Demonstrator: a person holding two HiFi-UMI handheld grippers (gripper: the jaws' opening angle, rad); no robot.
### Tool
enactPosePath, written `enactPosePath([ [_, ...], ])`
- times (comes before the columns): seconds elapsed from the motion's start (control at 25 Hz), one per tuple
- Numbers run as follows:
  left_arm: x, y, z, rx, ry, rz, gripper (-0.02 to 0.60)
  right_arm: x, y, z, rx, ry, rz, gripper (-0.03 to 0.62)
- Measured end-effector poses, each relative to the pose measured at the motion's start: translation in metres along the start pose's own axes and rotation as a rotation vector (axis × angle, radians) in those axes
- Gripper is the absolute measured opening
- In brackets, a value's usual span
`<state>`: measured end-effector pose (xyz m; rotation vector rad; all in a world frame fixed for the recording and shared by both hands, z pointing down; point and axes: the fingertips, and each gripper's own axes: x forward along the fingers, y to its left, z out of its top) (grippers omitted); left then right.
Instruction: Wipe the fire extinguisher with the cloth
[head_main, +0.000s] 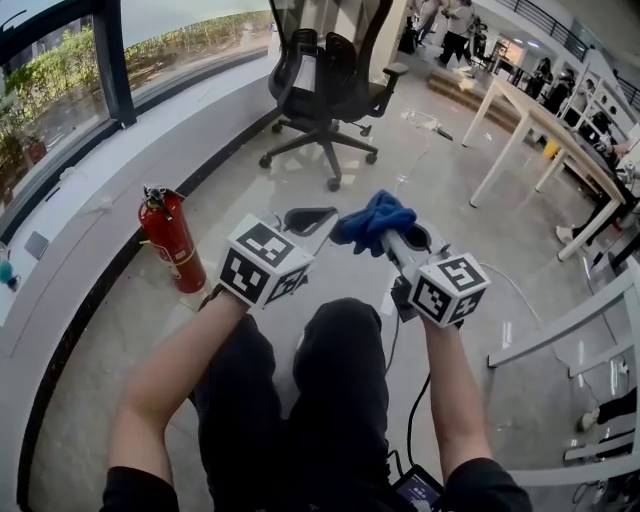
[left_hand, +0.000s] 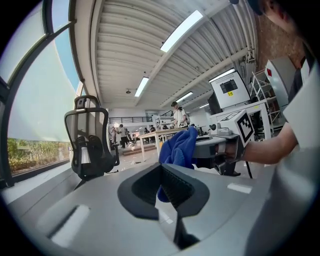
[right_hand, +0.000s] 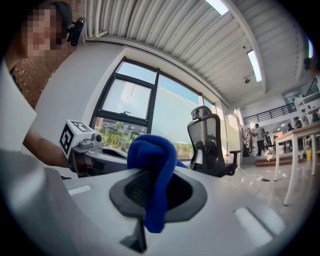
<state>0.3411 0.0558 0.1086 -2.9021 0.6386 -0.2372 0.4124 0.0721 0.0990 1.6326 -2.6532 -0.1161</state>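
Blue cloth (right_hand: 152, 165): bunched microfibre in the right tongs (right_hand: 156, 196); fat wad above the pads, tail hanging below.
Right tongs state: pressed onto the cloth and pinching it; the grip looks firm.
Left tongs state: left tongs (left_hand: 162, 189) slightly spread, nothing pinched; the cloth only shows beyond their gap. In the head view their tips are just beside the cloth.
Fire extinguisher (head_main: 172, 240): red with a black valve head (head_main: 155, 197), upright on the floor (head_main: 470, 210) against the low white window ledge (head_main: 90, 200). It is off to the left of the left tongs and well apart from both.
Step in hand (judged): carrying the cloth over to the cylinder; no wiping contact yet.
Approach: swing both tongs left and down; lead with the wad, not the tail, so fabric rather than plastic meets the paint.
Left tongs job: probably best used to steady the neck under the valve head, since the cylinder stands free and a sideways push could tip it.
Stroke: top to bottom along the body with light pressure, then work round.
Risks: snagging the lever; cloth pulling out if dragged hard.
Office chair (head_main: 325, 75): far off, not in the way.
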Motion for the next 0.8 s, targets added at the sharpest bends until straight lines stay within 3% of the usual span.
enactPosePath([
  [0.8,0.0009,0.0007,-0.0041,0.015,0.017,0.022,0.006,0.0065,0.0059,-0.0060,0.052,-0.027,0.028,0.040],
])
